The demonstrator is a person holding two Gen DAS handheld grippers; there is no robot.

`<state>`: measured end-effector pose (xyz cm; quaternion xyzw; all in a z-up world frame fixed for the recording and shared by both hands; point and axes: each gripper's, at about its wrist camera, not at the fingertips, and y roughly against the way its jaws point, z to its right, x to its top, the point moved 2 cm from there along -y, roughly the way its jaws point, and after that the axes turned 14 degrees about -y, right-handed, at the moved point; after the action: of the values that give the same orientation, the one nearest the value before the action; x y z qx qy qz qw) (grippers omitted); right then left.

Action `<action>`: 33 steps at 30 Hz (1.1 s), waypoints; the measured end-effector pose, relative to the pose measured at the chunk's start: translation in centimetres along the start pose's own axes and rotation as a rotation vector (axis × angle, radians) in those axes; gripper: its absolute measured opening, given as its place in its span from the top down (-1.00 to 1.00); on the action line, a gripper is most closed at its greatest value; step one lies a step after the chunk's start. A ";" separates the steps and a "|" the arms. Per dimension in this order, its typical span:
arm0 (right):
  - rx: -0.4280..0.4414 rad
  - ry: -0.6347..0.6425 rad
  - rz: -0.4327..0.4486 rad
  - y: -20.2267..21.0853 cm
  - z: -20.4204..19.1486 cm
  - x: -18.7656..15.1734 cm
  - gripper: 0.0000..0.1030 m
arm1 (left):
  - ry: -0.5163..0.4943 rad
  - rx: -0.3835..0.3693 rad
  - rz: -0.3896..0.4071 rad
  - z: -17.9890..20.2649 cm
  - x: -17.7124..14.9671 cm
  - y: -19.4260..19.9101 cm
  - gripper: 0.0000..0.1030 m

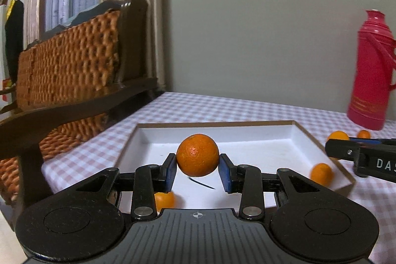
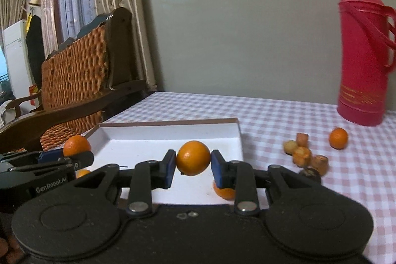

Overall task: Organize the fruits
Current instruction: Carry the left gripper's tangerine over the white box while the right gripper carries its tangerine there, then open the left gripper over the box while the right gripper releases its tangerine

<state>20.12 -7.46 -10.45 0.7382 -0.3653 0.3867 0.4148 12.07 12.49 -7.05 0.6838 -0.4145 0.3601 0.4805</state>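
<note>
Oranges, two held, several loose. Left claw (image 1: 198, 171), blue pads closed against the sides of one orange (image 1: 197, 155), which hangs clear above the floor of the white tray (image 1: 307, 140); the same claw shows at the left edge of the right wrist view with its fruit in front of the tray's left wall. Right claw (image 2: 193, 168), pads likewise pressed to either side of a second orange (image 2: 193, 158), held above the near part of the tray. Tray: shallow, white inside, brown along the rim, lying flat on the counter (image 2: 272, 115), which carries a pink-and-white checked cloth. Inside the tray, left wrist view: one small orange (image 1: 321, 173) near the right wall, one more (image 1: 164, 199) low at the near left, partly hidden behind the claw's linkage; a thin dark mark lies on the tray floor between them. Outside the tray, right wrist view: a lone orange (image 2: 338, 138) on the cloth near the base of a red thermos flask (image 2: 362, 48), which stands upright toward the wall; a loose cluster of small brownish-orange chunky pieces (image 2: 304, 155) just beside the tray's right side, kind not discernible through blur. Surroundings: dark wooden chair with woven cane back (image 1: 71, 58) beside the counter's left edge, curtained window behind it.
</note>
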 end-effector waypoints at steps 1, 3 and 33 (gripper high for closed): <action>0.001 0.003 -0.002 -0.3 -0.2 0.1 0.57 | 0.002 0.006 -0.002 -0.2 0.0 -0.3 0.28; -0.004 0.012 -0.008 -1.0 -0.5 0.2 0.57 | 0.008 0.016 -0.010 -0.9 0.0 -0.9 0.28; -0.040 0.024 0.031 -3.6 0.2 2.1 -0.68 | 0.022 0.093 -0.020 -1.6 1.4 -3.8 -1.00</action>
<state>24.13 -6.69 -9.87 0.7195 -0.3793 0.3944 0.4277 15.96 14.44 -6.67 0.7055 -0.3852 0.3815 0.4564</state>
